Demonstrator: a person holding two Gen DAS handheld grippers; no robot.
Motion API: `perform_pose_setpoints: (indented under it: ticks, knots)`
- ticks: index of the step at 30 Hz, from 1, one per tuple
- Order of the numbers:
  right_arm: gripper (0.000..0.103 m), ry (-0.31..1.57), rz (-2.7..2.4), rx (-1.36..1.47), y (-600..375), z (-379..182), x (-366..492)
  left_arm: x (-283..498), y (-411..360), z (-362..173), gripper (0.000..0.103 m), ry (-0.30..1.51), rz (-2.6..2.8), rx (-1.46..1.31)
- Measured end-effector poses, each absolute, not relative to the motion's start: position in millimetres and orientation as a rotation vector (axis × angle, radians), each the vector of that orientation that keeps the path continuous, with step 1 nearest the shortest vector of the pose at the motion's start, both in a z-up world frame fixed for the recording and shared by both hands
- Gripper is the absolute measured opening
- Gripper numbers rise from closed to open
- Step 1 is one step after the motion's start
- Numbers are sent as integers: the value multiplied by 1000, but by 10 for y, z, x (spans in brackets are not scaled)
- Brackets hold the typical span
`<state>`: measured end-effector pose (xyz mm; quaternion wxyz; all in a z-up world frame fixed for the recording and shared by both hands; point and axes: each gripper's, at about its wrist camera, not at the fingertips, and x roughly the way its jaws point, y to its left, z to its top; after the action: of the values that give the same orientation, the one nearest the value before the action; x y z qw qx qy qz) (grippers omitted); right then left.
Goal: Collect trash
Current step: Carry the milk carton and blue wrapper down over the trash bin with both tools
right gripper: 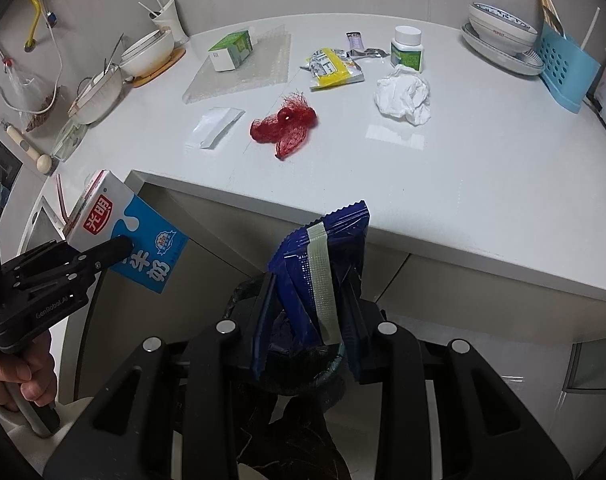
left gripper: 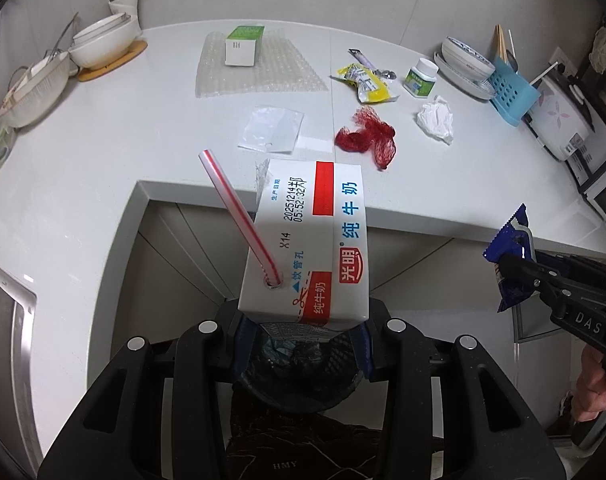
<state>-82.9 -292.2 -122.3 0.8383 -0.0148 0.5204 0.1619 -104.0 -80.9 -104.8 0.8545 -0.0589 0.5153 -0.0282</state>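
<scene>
The left gripper (left gripper: 303, 330) clamps a milk carton (left gripper: 307, 240) — straw (left gripper: 239, 216) in. The right gripper (right gripper: 307, 320) pinches a blue wrapper (right gripper: 323, 256) above the bin (right gripper: 303, 384).

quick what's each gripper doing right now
left gripper: closed on the milk carton, straw still in it
right gripper: closed on the blue snack wrapper
</scene>
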Motion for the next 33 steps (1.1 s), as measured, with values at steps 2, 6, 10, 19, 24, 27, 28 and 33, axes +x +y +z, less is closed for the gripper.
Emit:
perform_pose_setpoints:
  ticks: [2, 6, 10, 19, 24, 27, 28, 33]
  knots:
    - [29, 1105, 345, -33, -2915, -1267, -850, -1045, -816, -1091, 39, 1096, -58, -124]
    - [29, 1108, 353, -27, -2907, -1376, -872, -1063, -826, -1160, 39, 1116, -61, -138]
    - [29, 1126, 357, -20, -2918, -1530, -865, -1072, -833, -1230, 39, 1114, -62, -140]
    - [29, 1137, 363, -23, -2903, -1762, -852, -1027, -798, -1499, 39, 1124, -43, -148]
    - [29, 1140, 354, -3, -2938, -1902, -831, -995, -843, -1640, 39, 1126, -32, -123]
    - [29, 1154, 347, -10, -2939, -2002, -810, -982, -874, -1739, 39, 1129, -40, -114]
    - [29, 1157, 347, -11, -2937, -2022, -806, -978, -884, -1774, 39, 1131, -42, -110]
    - [29, 1154, 352, -18, -2905, -2095, -787, -949, -895, -1917, 39, 1129, -47, -98]
